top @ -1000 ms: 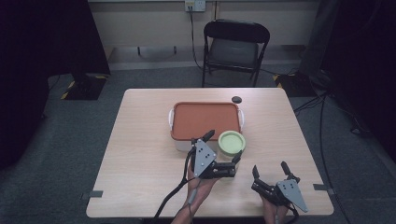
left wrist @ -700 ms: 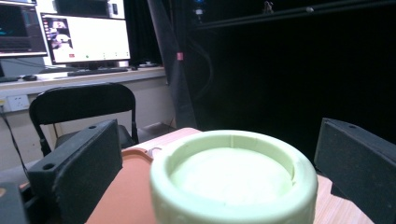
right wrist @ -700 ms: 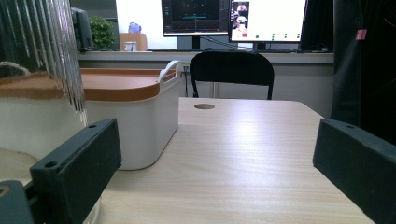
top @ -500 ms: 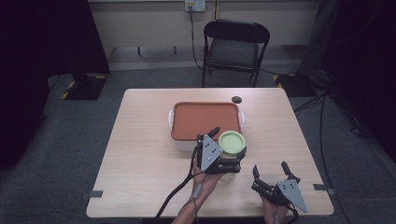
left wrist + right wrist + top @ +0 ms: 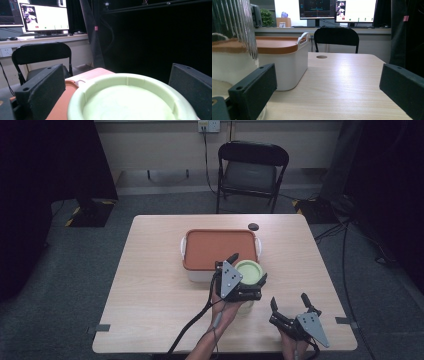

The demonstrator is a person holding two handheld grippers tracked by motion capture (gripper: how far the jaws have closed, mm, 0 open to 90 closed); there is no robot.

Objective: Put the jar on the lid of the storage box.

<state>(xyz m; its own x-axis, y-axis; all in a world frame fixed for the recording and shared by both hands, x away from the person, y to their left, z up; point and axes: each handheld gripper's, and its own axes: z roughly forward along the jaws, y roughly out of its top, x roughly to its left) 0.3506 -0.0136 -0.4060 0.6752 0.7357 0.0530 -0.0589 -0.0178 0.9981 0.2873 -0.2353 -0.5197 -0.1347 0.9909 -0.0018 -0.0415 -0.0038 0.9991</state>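
A: Moved forward since a second ago: left gripper (image 5: 247,279), now with jaws either side of the green lid (image 5: 248,270), just in front of the box (image 5: 220,251). Right gripper (image 5: 289,306) unchanged, low and to the right of the box.

B: Holding anything yet?

A: Hard to say for the left. Jaws spread wide around the lid (image 5: 125,100), with gaps on both sides in the left gripper view, so probably not clamped. Right jaws wide apart, holding nothing, pointed past a ribbed clear jar (image 5: 234,32) toward the box (image 5: 284,60).

B: Where exactly is the lid?

A: Sitting on top of the jar, just before the box's front right corner.

B: Best way to finish the grab?

A: Probably centre the jaws on the rim, close evenly, keep level, and steady the jar with the right gripper before twisting or lifting.
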